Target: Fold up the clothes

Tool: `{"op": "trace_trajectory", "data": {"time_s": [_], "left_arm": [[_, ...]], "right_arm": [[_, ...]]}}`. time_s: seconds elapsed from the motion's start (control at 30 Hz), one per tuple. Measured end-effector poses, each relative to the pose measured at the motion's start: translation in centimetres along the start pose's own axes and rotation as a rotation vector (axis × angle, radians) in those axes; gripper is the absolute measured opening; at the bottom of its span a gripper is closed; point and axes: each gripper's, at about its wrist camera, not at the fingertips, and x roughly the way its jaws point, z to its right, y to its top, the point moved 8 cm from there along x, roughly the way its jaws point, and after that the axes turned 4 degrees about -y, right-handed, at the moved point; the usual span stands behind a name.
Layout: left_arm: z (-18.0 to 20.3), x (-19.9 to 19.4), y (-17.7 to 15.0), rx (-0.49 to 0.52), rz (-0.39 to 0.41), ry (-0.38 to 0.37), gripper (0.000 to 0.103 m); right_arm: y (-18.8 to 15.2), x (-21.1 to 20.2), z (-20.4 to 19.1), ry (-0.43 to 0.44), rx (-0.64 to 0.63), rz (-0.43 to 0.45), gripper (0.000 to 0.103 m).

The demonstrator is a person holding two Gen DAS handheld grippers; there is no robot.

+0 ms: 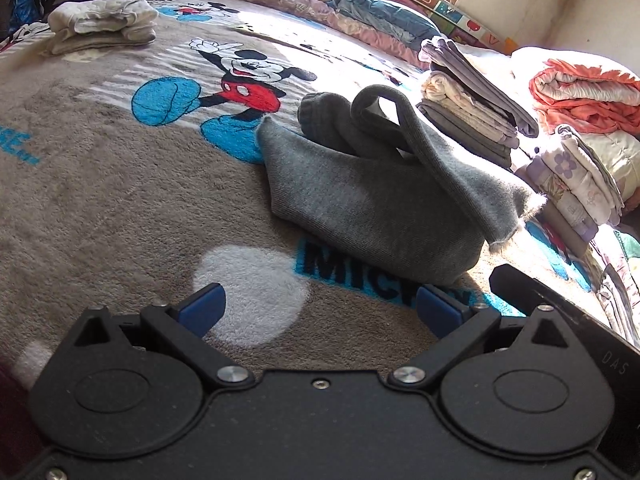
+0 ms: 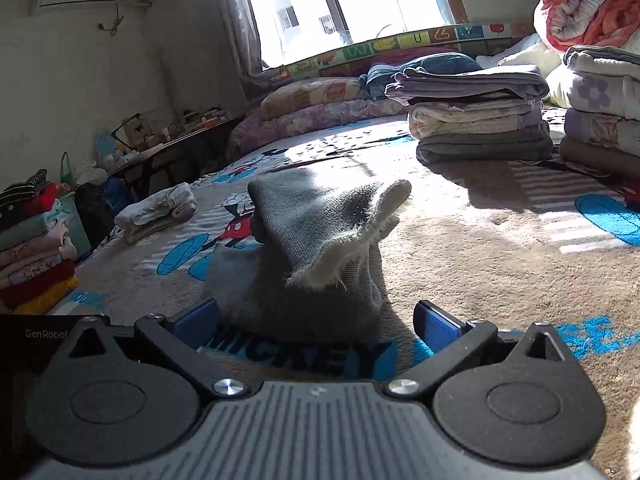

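A grey knit garment (image 1: 372, 196) lies bunched on the Mickey Mouse blanket (image 1: 100, 200), partly folded, with a collar loop standing up and a frayed edge sticking out to the right. My left gripper (image 1: 320, 310) is open just in front of it, blue fingertips (image 1: 202, 306) wide apart and empty. In the right wrist view the same garment (image 2: 312, 256) rises as a heap with its frayed hem lifted. My right gripper (image 2: 316, 322) is open, its fingers either side of the garment's near edge, not closed on it. The right gripper's black body (image 1: 560, 308) shows at the right of the left view.
Folded stacks stand on the bed: grey and cream linens (image 1: 472, 108), floral pieces (image 1: 576, 188), an orange quilt (image 1: 584, 92), a small white folded pile (image 1: 104, 24). Rolled bedding (image 2: 320, 108) lines the far edge. A colourful clothes stack (image 2: 32, 248) sits at the left.
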Motion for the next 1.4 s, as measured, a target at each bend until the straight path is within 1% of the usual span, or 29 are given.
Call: {"op": "trace_trajectory", "data": {"time_s": [0.07, 0.23, 0.27, 0.3, 0.4, 0.47, 0.57, 0.67, 0.7, 0.73, 0.8, 0.83, 0.87, 0.9, 0.93, 1.0, 1.07, 1.1, 1.17, 1.3, 1.4], "left_arm": [[-0.1, 0.5, 0.4, -0.006, 0.015, -0.002, 0.102], [-0.6, 1.8, 1.7, -0.013, 0.045, -0.006, 0.102], [-0.8, 2.1, 2.0, -0.014, 0.051, -0.007, 0.102], [-0.9, 2.4, 2.3, -0.014, 0.056, -0.008, 0.102], [-1.3, 3.2, 3.1, -0.017, 0.072, -0.011, 0.102], [-1.6, 3.9, 3.9, -0.017, 0.08, -0.001, 0.102], [-1.8, 5.2, 4.9, -0.003, 0.084, 0.022, 0.101], [-1.7, 6.2, 5.4, 0.006, 0.083, 0.02, 0.101], [-1.6, 6.5, 5.5, 0.007, 0.082, 0.02, 0.101], [-1.7, 6.7, 5.4, 0.007, 0.08, 0.022, 0.098], [-1.7, 7.1, 5.3, 0.01, 0.078, 0.026, 0.089], [-1.6, 7.1, 5.2, 0.017, 0.084, 0.026, 0.079], [-1.5, 7.0, 5.2, 0.024, 0.091, 0.022, 0.068], [-1.4, 7.0, 5.2, 0.028, 0.097, 0.013, 0.059], [-1.3, 7.0, 5.1, 0.03, 0.097, 0.013, 0.044], [-1.0, 7.0, 5.0, 0.044, 0.101, 0.013, 0.035], [-0.6, 6.8, 4.9, 0.055, 0.105, 0.002, 0.016], [-0.1, 6.6, 4.9, 0.066, 0.11, -0.011, 0.012], [1.5, 5.9, 4.9, 0.109, 0.13, -0.043, 0.01], [6.1, 4.6, 4.3, 0.252, 0.168, -0.096, 0.01], [9.0, 4.5, 3.5, 0.333, 0.174, -0.121, 0.01]], "right_arm": [[0.5, 0.8, -0.2, 0.007, -0.041, 0.017, 0.102], [1.4, 2.7, -0.3, 0.032, -0.084, 0.025, 0.092], [1.6, 3.0, -0.3, 0.038, -0.089, 0.025, 0.088], [1.7, 3.3, -0.3, 0.044, -0.094, 0.024, 0.08], [2.1, 4.2, 0.1, 0.057, -0.091, 0.026, 0.069], [2.4, 4.4, 0.4, 0.073, -0.073, 0.033, 0.066], [2.9, 4.5, 1.0, 0.104, -0.024, 0.044, 0.066], [3.5, 4.4, 1.9, 0.149, 0.058, 0.061, 0.066], [3.7, 4.5, 2.3, 0.165, 0.096, 0.063, 0.064], [3.8, 4.6, 2.7, 0.178, 0.123, 0.06, 0.062], [3.9, 4.9, 3.5, 0.197, 0.171, 0.053, 0.049], [3.9, 5.0, 3.8, 0.203, 0.191, 0.05, 0.047], [3.9, 5.3, 4.1, 0.213, 0.211, 0.046, 0.042], [3.9, 5.4, 4.3, 0.229, 0.229, 0.045, 0.039], [3.9, 5.5, 4.4, 0.24, 0.25, 0.043, 0.039], [3.9, 5.8, 4.8, 0.263, 0.293, 0.037, 0.039], [4.2, 6.1, 5.3, 0.278, 0.332, 0.035, 0.039], [4.3, 6.1, 5.6, 0.289, 0.354, 0.037, 0.038], [4.9, 6.2, 6.5, 0.31, 0.408, 0.046, 0.037], [5.6, 6.0, 8.3, 0.35, 0.506, 0.057, 0.037], [6.1, 5.6, 9.7, 0.372, 0.556, 0.065, 0.037]]}}
